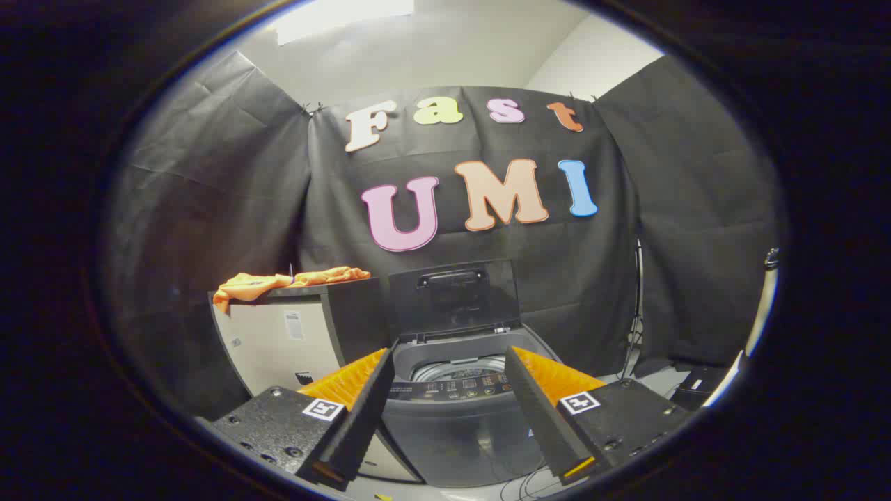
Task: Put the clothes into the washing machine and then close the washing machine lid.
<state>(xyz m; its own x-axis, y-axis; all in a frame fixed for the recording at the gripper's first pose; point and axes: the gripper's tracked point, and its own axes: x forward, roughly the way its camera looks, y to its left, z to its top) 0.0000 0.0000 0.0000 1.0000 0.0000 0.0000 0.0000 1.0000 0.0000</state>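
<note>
Ahead, between the spread, empty fingers of the gripper (451, 410), the washing machine (456, 410) stands with its lid (454, 296) raised upright, while the orange clothes (289, 282) lie lengthwise across a cabinet (278, 341) beyond the left finger.

Recording booth — black cloth walls (209, 174), washing machine (459, 410).

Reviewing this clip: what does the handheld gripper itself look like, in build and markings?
The gripper has two long flat fingers with ridged inner faces, standing open. Each is mounted on a black, speckled block with screw holes, and each block carries a small square black-and-white marker tag.
</note>
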